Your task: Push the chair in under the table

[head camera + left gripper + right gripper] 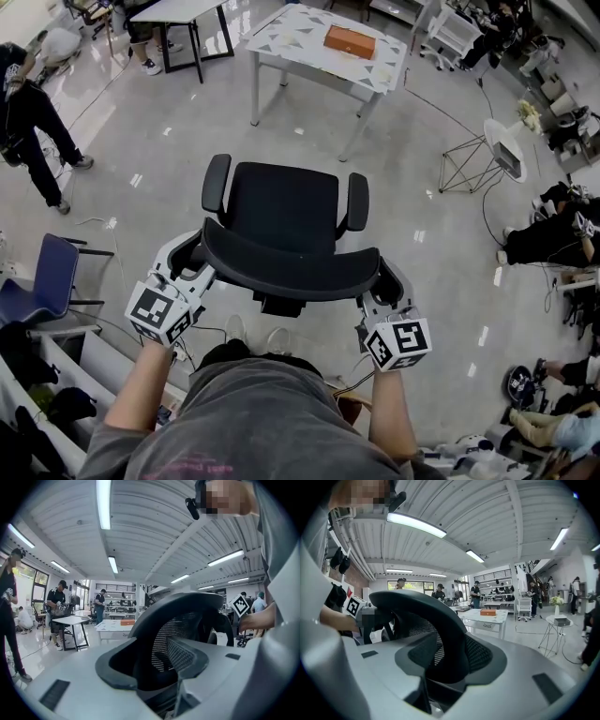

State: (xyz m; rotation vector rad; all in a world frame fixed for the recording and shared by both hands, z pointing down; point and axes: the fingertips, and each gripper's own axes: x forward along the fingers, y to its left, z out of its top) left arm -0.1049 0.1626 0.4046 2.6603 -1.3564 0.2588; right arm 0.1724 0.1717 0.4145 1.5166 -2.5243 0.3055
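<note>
A black office chair (281, 211) with two armrests stands on the shiny floor and faces a white table (309, 52) that has an orange box (349, 40) on it. A stretch of floor lies between chair and table. My left gripper (192, 258) is at the left end of the curved backrest (291, 267), my right gripper (382, 286) at its right end. In the left gripper view the backrest's mesh edge (178, 620) sits between the wide jaws of that gripper (154, 677). The right gripper view has the backrest rim (422, 611) inside its gripper (450, 667) too. Both stand open around it.
A blue chair (42, 277) stands at my left beside shelving. A wire-frame side table (502, 150) stands to the right of the white table, a dark-legged table (183, 11) at the back left. A person (28, 122) walks at the left; others sit at the right (553, 234).
</note>
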